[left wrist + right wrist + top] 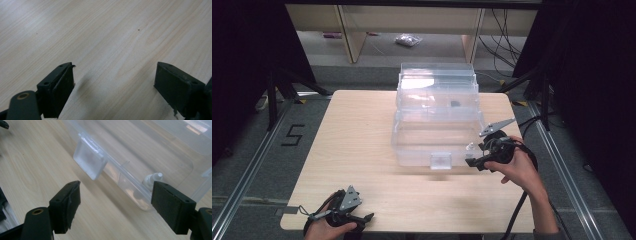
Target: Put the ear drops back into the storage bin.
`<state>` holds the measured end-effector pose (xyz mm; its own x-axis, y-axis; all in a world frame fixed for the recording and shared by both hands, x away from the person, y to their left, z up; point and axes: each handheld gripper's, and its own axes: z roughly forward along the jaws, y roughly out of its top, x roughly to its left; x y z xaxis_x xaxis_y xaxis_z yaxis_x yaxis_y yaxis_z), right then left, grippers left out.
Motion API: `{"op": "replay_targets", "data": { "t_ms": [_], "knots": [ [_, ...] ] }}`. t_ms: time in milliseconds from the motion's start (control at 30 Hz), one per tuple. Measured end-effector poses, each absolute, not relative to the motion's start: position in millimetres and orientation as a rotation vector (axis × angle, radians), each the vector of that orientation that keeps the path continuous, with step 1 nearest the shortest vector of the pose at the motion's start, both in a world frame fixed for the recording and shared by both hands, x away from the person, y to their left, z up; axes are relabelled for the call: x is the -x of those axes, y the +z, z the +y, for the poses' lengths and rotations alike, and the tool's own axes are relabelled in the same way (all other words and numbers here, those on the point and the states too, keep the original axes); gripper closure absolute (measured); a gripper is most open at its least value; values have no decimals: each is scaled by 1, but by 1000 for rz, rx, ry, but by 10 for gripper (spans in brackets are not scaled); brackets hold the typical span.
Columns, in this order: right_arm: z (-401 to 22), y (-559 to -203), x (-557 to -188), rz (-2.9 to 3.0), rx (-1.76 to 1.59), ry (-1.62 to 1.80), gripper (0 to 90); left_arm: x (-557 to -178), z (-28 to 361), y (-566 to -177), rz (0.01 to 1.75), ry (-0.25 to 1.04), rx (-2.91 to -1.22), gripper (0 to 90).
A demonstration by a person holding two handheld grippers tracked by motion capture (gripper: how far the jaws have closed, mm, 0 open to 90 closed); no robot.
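1. The clear plastic box point(437, 117) sits open at the table's point(357, 150) centre, toward 12 o'clock.
2. The right gripper point(473, 155), fingers spread wide and empty, hovers at the box's 4 o'clock corner beside its latch point(90, 160).
3. The left gripper point(362, 218), fingers wide apart and empty, rests at 7 o'clock.

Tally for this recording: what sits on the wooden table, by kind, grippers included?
Clear plastic box with white latch: 1
Black two-jaw grippers: 2, the left gripper and the right gripper, both with jaws apart
Total: 3
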<state>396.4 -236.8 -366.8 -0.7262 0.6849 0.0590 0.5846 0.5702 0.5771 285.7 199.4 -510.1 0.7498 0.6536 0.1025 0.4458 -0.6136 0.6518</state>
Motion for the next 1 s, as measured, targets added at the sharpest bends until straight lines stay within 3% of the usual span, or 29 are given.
{"op": "replay_targets", "data": {
  "t_ms": [1000],
  "knots": [
    [-234,-401,-375,2605,-1007,991,219,-284,199,-507,784,436,-2354,154]
  ]
}}
